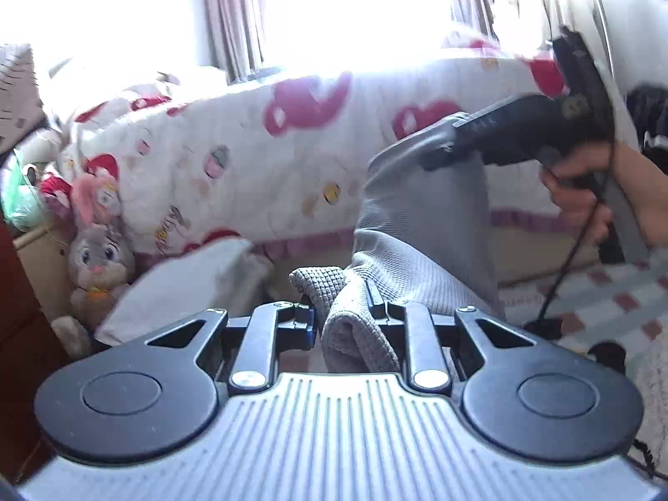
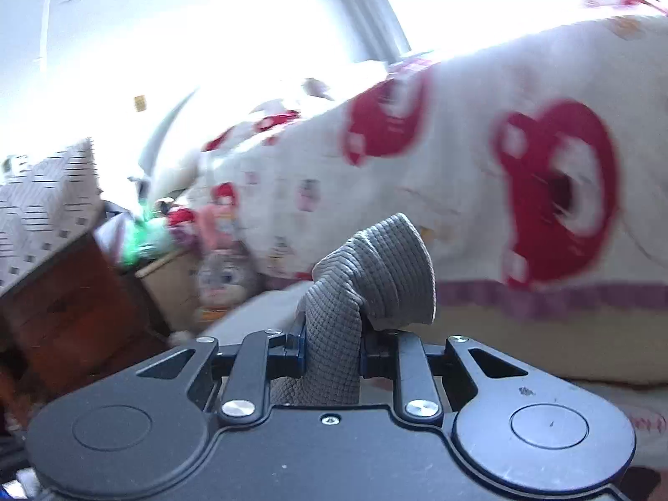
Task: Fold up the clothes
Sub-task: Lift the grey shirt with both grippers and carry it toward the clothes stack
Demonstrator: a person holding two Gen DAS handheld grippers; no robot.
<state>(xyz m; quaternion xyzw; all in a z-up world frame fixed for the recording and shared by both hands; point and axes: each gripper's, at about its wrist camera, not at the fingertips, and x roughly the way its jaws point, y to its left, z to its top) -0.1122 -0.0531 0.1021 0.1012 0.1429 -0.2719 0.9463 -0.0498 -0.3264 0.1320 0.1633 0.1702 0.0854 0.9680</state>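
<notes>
Left wrist view: the left gripper (image 1: 340, 313) fills the lower half, its jaws drawn in on a bunched fold of the grey garment (image 1: 421, 225).
Garment path: from the left jaws the grey waffle-knit cloth rises toward 1 o'clock, where the right gripper (image 1: 449, 142) pinches its upper edge; the cloth hangs between the two, held up in the air.
Right hand: at 3 o'clock in the left wrist view, a bare hand (image 1: 584, 192) wraps the dark handle, and a black cable (image 1: 561, 267) drops from it toward 5 o'clock.
Right wrist view: the right gripper (image 2: 332, 350) has its jaws closed narrowly on a rolled bundle of the grey garment (image 2: 371, 267), which bulges above the jaws toward 12 o'clock.
Behind the cloth: a white quilt (image 1: 250, 142) printed with red and pink shapes covers the bed from 9 o'clock across to 2 o'clock; its purple hem runs along the lower edge.
Left side: a grey rabbit plush toy (image 1: 98, 259) stands at 9 o'clock beside the bed, with a white pillow (image 1: 188, 288) just to its right.
Background: pinkish curtains (image 1: 231, 16) at 11 o'clock frame a very bright window (image 1: 355, 4).
Lower right: a checked floor mat (image 1: 605, 296) with red squares lies at 4 o'clock.
Blur: both views are smeared, the quilt print most of all.
</notes>
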